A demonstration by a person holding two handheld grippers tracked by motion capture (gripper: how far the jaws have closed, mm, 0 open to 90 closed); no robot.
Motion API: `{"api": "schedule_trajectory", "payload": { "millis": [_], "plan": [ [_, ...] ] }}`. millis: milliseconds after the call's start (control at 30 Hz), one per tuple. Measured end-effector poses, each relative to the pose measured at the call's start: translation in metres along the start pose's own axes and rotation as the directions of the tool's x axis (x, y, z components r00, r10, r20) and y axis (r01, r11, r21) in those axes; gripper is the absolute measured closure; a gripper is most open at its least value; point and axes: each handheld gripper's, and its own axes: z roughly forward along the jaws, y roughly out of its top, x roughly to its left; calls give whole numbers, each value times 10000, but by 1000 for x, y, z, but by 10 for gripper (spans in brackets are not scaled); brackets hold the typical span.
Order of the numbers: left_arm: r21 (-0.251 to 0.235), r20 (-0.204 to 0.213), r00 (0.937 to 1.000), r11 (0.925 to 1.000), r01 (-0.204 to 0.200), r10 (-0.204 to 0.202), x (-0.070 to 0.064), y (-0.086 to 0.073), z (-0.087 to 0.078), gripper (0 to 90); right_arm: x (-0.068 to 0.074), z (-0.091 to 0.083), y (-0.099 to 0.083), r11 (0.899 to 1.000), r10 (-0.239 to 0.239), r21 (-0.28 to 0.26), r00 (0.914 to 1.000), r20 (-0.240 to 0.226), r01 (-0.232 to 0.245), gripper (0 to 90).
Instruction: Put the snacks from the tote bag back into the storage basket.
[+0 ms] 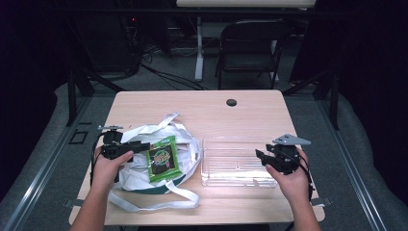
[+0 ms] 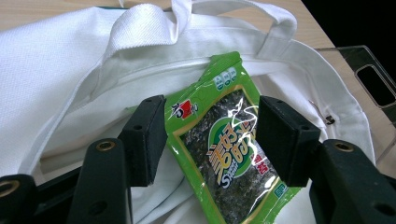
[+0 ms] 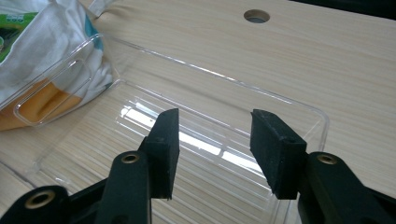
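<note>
A green seaweed snack packet [image 1: 162, 160] lies on a crumpled white tote bag [image 1: 144, 185] at the table's left. My left gripper [image 1: 140, 145] is open at the packet's near-left edge. In the left gripper view the packet [image 2: 229, 149] sits between and beyond the two spread jaws of that gripper [image 2: 210, 135], on the bag [image 2: 60, 79]. A clear plastic tray [image 1: 231, 161] rests to the right of the bag, with nothing in it. My right gripper [image 1: 262, 158] is open at the tray's right end. In the right gripper view, this gripper [image 3: 215, 149] hovers over the tray's floor [image 3: 140, 121].
The bag's long straps [image 1: 159, 204] trail toward the table's front edge. A round cable hole [image 1: 231, 102] sits at the table's far middle. A dark folding chair [image 1: 250, 48] stands behind the table. The tray's handle slot [image 2: 373, 84] lies close to the bag's edge.
</note>
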Motion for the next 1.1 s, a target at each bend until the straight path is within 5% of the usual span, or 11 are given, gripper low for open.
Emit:
{"api": "schedule_trajectory", "payload": {
  "millis": [533,1100],
  "plan": [
    [639,29,9999,9978,169,-171,-4,-6,12,392,3,2,2,9998,111,195,9998,-136,-108,458],
    [1034,-248,9951,9898,977,-956,-2,-11,19,364,3,3,1,9995,237,204,9997,-87,-236,436]
  ]
}}
